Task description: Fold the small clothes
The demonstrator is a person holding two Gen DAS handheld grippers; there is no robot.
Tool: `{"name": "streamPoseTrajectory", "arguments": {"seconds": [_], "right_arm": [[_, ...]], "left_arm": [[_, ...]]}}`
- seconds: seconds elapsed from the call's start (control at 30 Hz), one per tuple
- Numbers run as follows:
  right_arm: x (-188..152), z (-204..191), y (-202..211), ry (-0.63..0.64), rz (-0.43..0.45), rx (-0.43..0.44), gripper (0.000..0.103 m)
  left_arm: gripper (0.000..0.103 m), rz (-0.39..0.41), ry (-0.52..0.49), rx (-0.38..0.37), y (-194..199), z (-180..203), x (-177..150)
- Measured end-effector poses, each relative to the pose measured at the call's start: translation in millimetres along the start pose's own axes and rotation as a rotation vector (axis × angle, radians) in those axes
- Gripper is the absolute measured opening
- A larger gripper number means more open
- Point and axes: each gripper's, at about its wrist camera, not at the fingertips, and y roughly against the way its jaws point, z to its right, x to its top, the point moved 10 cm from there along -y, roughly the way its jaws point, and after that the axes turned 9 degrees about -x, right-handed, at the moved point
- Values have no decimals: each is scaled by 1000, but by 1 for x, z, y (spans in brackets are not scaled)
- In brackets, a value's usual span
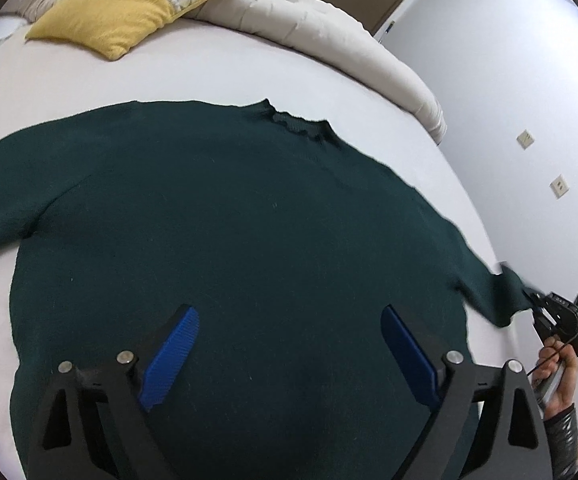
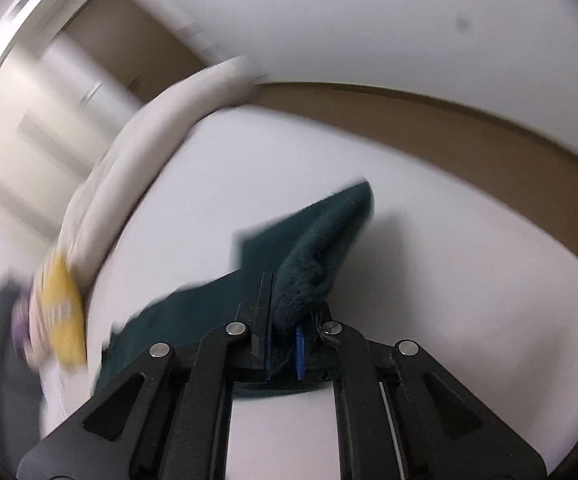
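A dark green sweater (image 1: pixel 225 208) lies flat on the white bed sheet (image 1: pixel 193 68), collar toward the far side. My left gripper (image 1: pixel 289 320) hangs open above its lower body, blue pads (image 1: pixel 173 356) wide apart with nothing between them. At the bed's right edge my right gripper (image 1: pixel 537 300) is shut on the end of the right sleeve (image 1: pixel 489 292). The right wrist view is blurred; there the right gripper (image 2: pixel 283 316) pinches the sleeve cuff (image 2: pixel 321 248), which bunches up beyond the jaws and is lifted off the sheet (image 2: pixel 449 280).
A yellow pillow (image 1: pixel 129 4) and a rolled cream duvet (image 1: pixel 329 28) lie at the far side of the bed. A white wall with sockets (image 1: pixel 525 138) runs along the right. A hand (image 1: pixel 557 376) in a dark sleeve holds the right gripper.
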Motion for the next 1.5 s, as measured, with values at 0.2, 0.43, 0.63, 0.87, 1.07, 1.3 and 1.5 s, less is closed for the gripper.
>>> {"name": "streamPoseTrajectory", "arguments": {"seconds": [0.2, 0.43, 0.63, 0.87, 1.07, 1.3, 1.5], "right_arm": [[-107, -216, -19, 413, -79, 203, 6], [-242, -293, -84, 527, -243, 224, 14], [-293, -260, -49, 490, -256, 305, 64], [-242, -212, 3, 433, -118, 276, 64], [-158, -154, 3, 273, -29, 178, 63], [-105, -111, -23, 153, -19, 121, 60], [-90, -113, -63, 197, -86, 82, 54]], "left_arm": [[94, 52, 74, -73, 18, -20, 18], [94, 64, 138, -126, 22, -37, 24], [94, 3, 138, -177, -6, -18, 26], [72, -129, 90, -184, -77, 22, 21], [16, -155, 41, -71, -99, 27, 25], [9, 3, -10, -62, -46, 19, 74], [9, 87, 12, -25, -24, -18, 96]]}}
